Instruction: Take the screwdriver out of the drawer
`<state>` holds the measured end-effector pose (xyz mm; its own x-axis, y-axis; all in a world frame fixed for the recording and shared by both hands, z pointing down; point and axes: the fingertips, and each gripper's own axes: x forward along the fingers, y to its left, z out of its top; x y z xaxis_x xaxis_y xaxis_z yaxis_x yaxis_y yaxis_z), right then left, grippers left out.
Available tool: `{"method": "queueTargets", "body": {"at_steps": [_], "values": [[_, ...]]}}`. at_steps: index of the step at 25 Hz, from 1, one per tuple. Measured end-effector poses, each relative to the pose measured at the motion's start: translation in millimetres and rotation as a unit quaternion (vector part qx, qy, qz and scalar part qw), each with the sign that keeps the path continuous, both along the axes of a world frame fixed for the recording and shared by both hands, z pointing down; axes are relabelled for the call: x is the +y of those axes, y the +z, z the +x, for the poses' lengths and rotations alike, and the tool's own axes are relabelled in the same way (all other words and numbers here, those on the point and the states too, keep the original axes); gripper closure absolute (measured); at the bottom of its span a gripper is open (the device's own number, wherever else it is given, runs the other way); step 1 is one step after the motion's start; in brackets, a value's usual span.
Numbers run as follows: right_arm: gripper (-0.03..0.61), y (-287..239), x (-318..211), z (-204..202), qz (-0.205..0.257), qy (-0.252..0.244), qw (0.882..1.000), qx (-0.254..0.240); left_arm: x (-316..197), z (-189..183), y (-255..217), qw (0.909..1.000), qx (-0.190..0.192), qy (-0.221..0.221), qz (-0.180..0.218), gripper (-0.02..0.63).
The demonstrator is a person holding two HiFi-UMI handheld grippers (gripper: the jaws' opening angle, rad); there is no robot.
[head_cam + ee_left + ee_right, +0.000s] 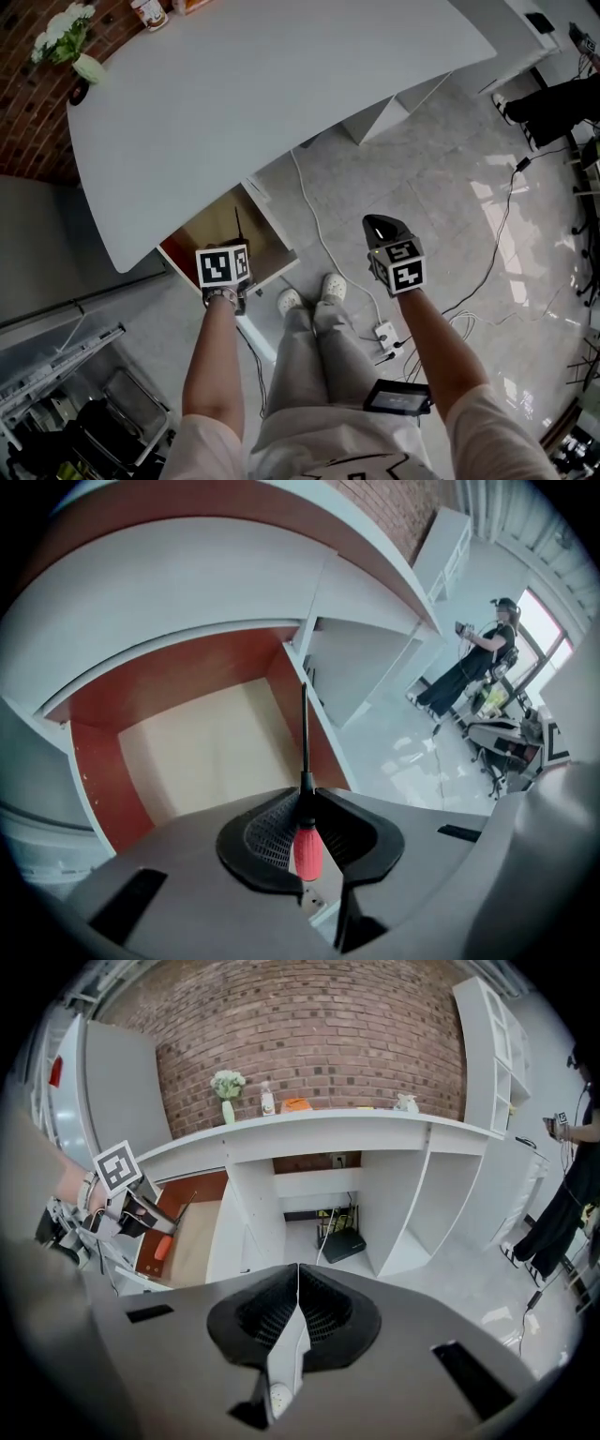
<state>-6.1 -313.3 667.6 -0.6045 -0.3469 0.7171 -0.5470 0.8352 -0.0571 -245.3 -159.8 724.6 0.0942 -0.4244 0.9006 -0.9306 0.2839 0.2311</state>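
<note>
My left gripper [305,803] had its jaws drawn in narrow on the screwdriver with the red plastic handle and thin dark metal shaft [307,850], pinching it where the handle met the shaft. The tool sat over the front of the open drawer with red-brown walls and a pale wooden floor [178,682]. Its shaft pointed away from me across that floor, and the drawer looked empty beneath it. My right gripper [298,1288] hung well to the right of the drawer with its jaws pressed together and nothing between them.

I judged the screwdriver light and fully stiff, so weight was no concern. The smooth, rounded handle was the risk, since it could roll or pivot between my pads. The long shaft would also lever against a grip set too far back. The thick end of the handle near the collar seemed the best place to hold it, as the bare shaft was too thin and slick.
</note>
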Motion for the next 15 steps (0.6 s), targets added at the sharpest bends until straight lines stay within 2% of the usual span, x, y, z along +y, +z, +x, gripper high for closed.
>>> {"method": "queueTargets", "body": {"at_steps": [7,15], "values": [[0.557,-38,7,-9,0.002,-0.028,1.0,-0.011,4,9,-38,0.9997,0.018,-0.008,0.016,0.552],[0.558,-80,14,-12,0.016,-0.062,0.998,-0.016,0,18,-88,0.9987,0.015,-0.009,0.048,0.552]]}}
